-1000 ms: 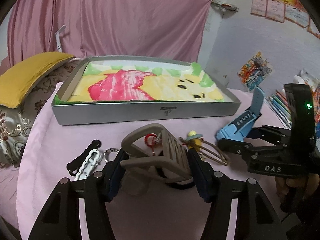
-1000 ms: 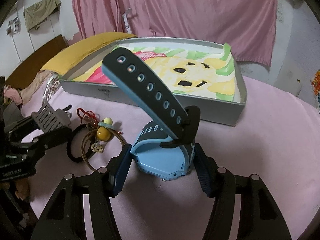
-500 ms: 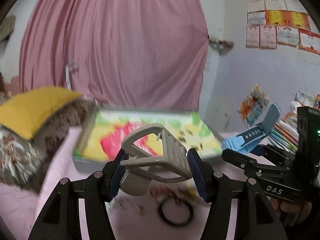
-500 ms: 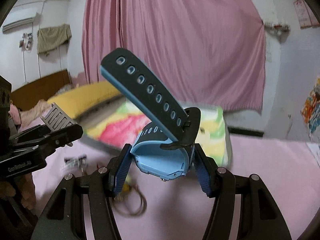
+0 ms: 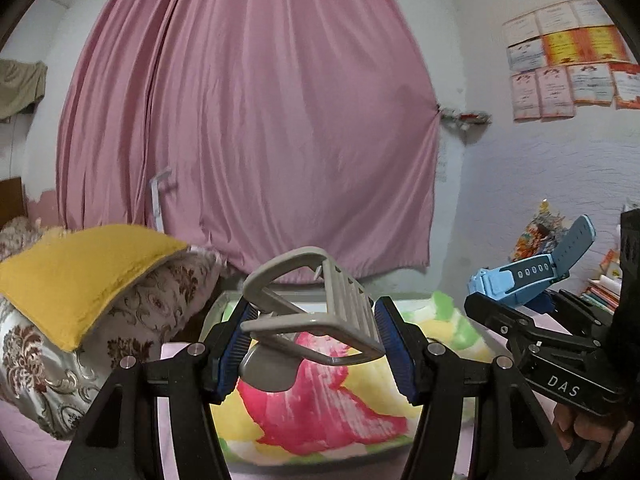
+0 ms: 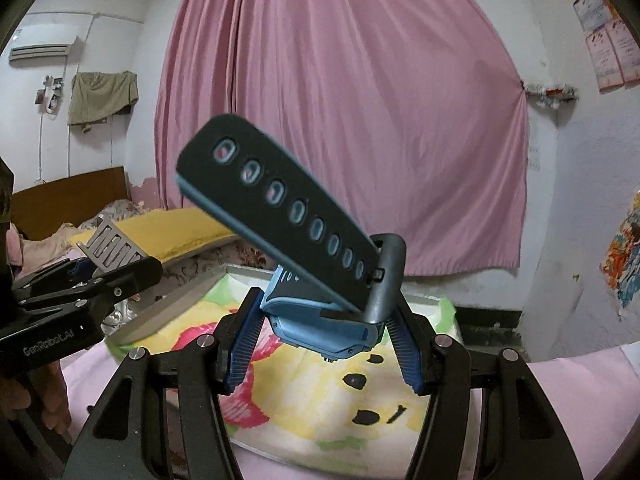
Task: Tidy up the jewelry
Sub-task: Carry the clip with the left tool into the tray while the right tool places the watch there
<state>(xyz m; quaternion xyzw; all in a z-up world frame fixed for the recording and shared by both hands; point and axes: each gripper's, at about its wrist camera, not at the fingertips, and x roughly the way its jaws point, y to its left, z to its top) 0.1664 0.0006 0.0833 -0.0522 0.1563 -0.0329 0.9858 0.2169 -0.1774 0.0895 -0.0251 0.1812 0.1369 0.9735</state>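
Watches sit clamped in each gripper: grey (image 5: pixel 316 312) left (image 5: pixel 312 344), blue (image 6: pixel 324 320) right (image 6: pixel 326 344).

Open tray (image 5: pixel 224 312) below, pillow (image 5: pixel 80 276) left

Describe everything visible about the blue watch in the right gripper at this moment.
The blue watch is a light-blue plastic-looking smartwatch with a dark strap punched with a row of oval holes, ending at a dark loop. The right gripper clamps its body from both sides. The strap slants up to the left. It hangs above the box lined with a cartoon cloth.
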